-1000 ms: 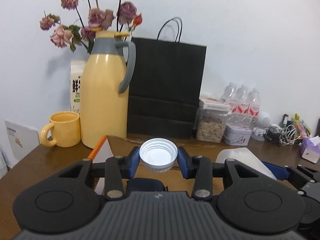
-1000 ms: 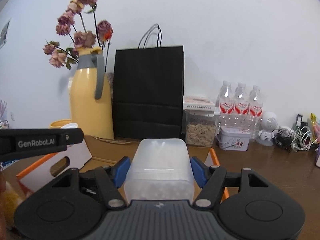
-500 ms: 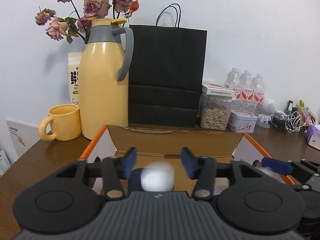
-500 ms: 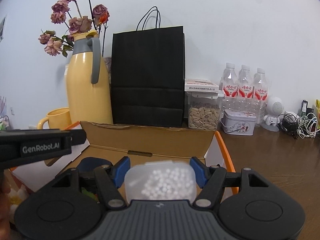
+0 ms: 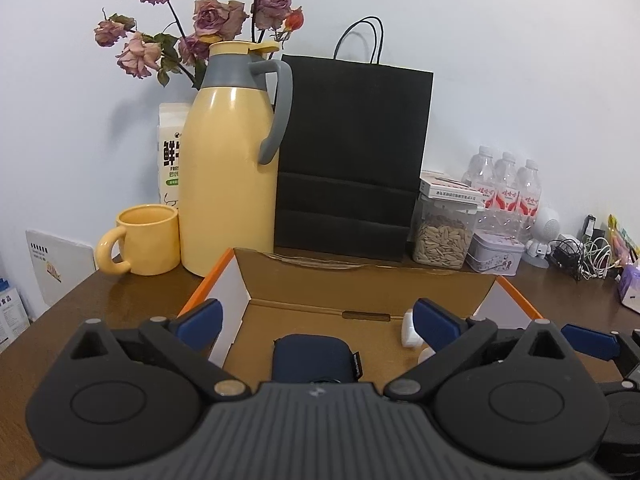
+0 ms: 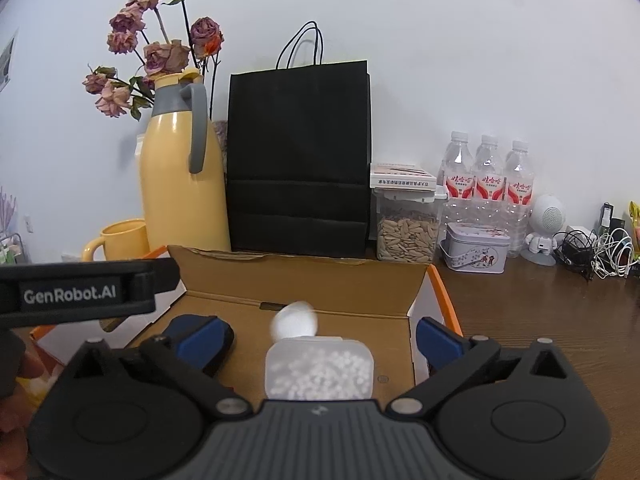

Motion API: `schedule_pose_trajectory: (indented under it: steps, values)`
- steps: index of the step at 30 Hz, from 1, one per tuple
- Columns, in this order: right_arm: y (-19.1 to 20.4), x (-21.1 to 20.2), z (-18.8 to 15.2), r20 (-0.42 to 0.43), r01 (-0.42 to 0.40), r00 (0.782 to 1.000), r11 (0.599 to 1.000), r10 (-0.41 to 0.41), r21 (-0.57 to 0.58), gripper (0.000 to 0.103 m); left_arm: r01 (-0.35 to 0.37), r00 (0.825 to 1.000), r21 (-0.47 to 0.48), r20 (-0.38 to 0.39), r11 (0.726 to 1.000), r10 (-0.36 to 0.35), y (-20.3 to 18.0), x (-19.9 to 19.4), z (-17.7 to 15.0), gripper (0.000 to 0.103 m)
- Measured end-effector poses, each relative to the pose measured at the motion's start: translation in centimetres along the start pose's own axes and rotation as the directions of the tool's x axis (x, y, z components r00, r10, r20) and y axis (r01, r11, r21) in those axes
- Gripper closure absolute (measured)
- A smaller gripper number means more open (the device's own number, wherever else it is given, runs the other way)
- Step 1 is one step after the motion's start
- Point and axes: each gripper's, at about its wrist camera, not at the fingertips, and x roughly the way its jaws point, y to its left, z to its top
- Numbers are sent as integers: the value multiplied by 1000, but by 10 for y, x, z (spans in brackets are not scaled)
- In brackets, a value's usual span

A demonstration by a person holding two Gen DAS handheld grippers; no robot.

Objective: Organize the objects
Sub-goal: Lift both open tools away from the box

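Both grippers hover over the open cardboard box (image 6: 296, 280) on the table (image 6: 540, 320), fingers spreading wide and gripping nothing. Below the right gripper (image 6: 320, 338), a clear tub of white pellets (image 6: 319, 370) and a blurred white cap (image 6: 294, 322) sit inside the box. Below the left gripper (image 5: 316, 320) lies a navy pouch (image 5: 316, 360) (also inside). Best lift both straight up, clear of the walls.

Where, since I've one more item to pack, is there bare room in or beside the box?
Bare cardboard lies between the navy pouch and the box's back wall, and right of the bead container. Outside, the brown table before the tin is free. The wall row, jug to cables, is crowded.
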Motion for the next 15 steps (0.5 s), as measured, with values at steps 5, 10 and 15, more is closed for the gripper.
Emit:
schedule_pose_trajectory:
  steps: [5, 10, 15]
  values:
    - [0, -3, 0, 2, 0, 1000, 1000, 0, 3, 0, -1, 1000, 4, -2, 1000, 1, -1, -2, 0, 0]
    - [0, -8, 1, 4, -2, 1000, 1000, 2, 3, 0, 6, 1000, 11, 9, 1000, -6, -1, -10, 1, 0]
    - [1, -22, 1, 22, -12, 1000, 1000, 12, -2, 0, 25, 999, 13, 28, 1000, -26, 0, -27, 3, 0]
